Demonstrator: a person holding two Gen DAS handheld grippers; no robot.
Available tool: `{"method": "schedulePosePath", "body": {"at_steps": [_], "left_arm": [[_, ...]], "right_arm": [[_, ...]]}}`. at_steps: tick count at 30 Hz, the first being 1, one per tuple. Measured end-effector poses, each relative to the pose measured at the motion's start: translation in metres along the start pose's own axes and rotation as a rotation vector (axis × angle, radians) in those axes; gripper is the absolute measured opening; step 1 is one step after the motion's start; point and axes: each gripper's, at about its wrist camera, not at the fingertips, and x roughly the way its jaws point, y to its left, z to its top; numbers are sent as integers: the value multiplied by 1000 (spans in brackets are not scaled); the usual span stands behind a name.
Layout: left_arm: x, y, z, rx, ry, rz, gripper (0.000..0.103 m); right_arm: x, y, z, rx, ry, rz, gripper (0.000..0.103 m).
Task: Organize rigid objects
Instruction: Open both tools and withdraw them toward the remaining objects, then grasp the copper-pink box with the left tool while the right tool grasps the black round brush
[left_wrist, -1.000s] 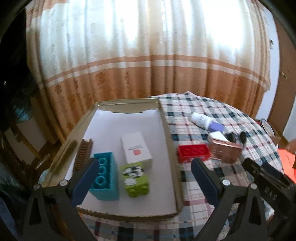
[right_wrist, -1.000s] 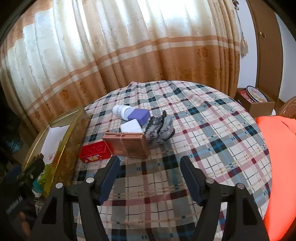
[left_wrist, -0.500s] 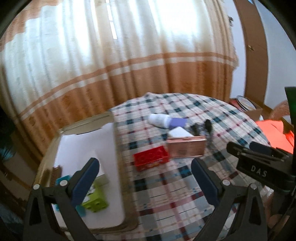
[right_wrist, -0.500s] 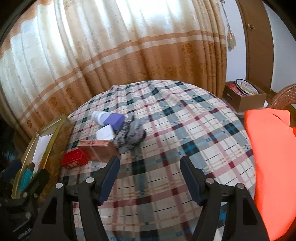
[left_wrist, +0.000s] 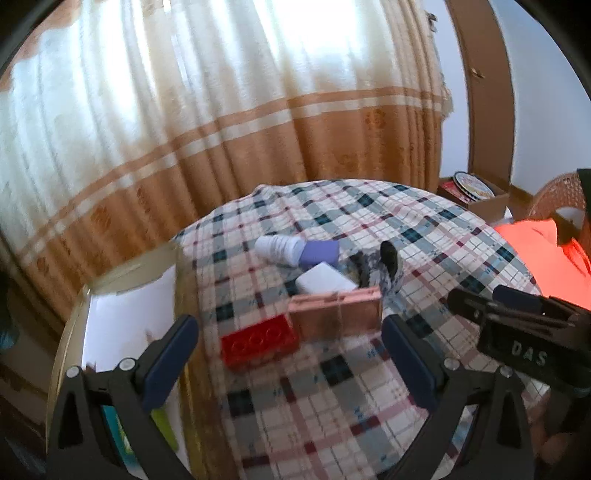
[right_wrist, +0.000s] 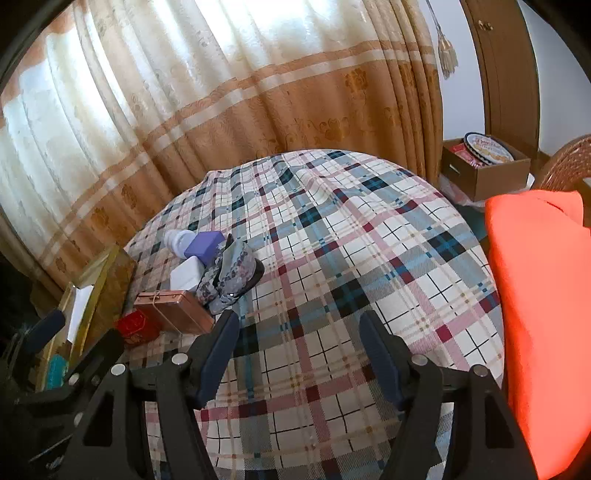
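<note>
Both my grippers, left and right, gape empty over the plaid cloth. Tray, far left, white-lined. Then red brick, copper box, white box, bottle, dark pouch, clustered mid-table. Orange cloth, right. Curtain behind. Right view alone shows the carton clearly; left view shows the tray's liner.

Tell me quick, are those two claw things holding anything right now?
Left gripper: open, holding nothing; the red block lies on the tablecloth ahead of it.
Right gripper: open, holding nothing.
</note>
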Motion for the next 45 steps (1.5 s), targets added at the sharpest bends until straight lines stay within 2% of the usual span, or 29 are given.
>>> {"method": "schedulePosePath", "body": {"at_steps": [3,9,12,17,23,25,26,28,29,37,45], "left_arm": [[17,-2,6,-9,50,-50,101],[46,6,8,-113,126,-113,101],[48,3,7,-126,126,-123,101],[54,-13,12,-71,117,-128,101],[74,-14,12,-97,174,-125,100],[78,-13,12,-111,182,-125,94],[78,-14,11,-116,179,-138,87],[77,-16,11,-107,174,-137,79],[78,-17,11,-103,175,-134,78],[71,-7,9,-183,165,-195,77],[23,8,-5,-237,108,-189,77]], "right_arm": [[2,-4,0,23,11,17,70],[6,-16,0,93,27,54,70],[6,-17,1,100,24,61,70],[6,-21,1,126,18,72,70],[6,-24,1,139,18,81,70],[6,-24,0,139,18,81,70],[6,-24,1,139,18,81,70],[6,-24,1,138,19,80,70],[7,-24,1,139,19,80,70],[8,-23,1,134,24,71,70],[10,-22,1,122,32,59,70]]}}
